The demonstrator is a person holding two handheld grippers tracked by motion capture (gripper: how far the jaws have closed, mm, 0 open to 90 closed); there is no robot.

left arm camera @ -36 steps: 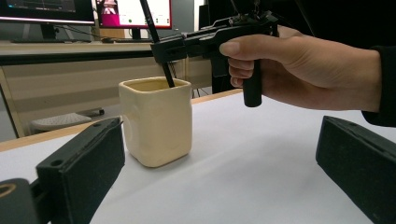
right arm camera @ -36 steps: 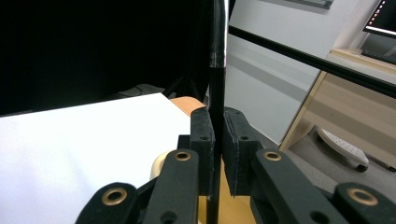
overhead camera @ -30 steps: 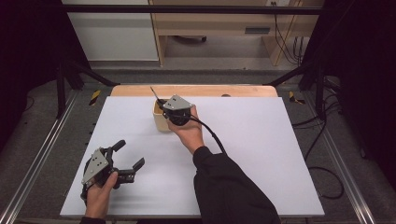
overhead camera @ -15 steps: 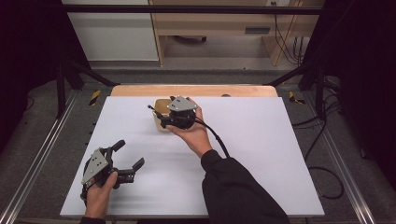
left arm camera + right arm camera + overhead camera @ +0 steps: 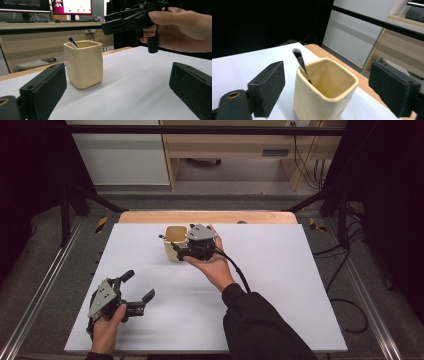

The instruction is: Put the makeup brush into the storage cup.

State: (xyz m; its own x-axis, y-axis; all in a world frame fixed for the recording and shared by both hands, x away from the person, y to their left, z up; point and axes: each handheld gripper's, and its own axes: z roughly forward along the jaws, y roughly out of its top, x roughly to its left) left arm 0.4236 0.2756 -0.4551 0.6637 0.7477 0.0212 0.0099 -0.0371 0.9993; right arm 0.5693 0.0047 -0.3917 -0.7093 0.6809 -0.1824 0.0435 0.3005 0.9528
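A cream square cup [image 5: 175, 243] stands at the far middle of the white table [image 5: 280, 285]. A thin dark-tipped brush [image 5: 162, 237] leans in it against the left rim, its tip poking out [image 5: 300, 60]. My right gripper [image 5: 184, 245] hovers just right of the cup, level with its top. Its jaws have just been opening and are open, with nothing held. The cup [image 5: 324, 92] sits just ahead of them. At the near left my left gripper [image 5: 139, 285] rests open and empty, looking toward the cup [image 5: 83, 65] and the right gripper [image 5: 130, 18].
A wooden strip [image 5: 210, 217] runs along the table's far edge. Metal rails [image 5: 45, 285] flank the table. Cables [image 5: 345, 305] lie on the floor at the right. A cable [image 5: 235, 267] trails from the right gripper along the person's sleeve.
The right gripper held the brush above the cup, then let go, leaving the brush in the cup. It has drawn back a little to the right. The left gripper has stayed put.
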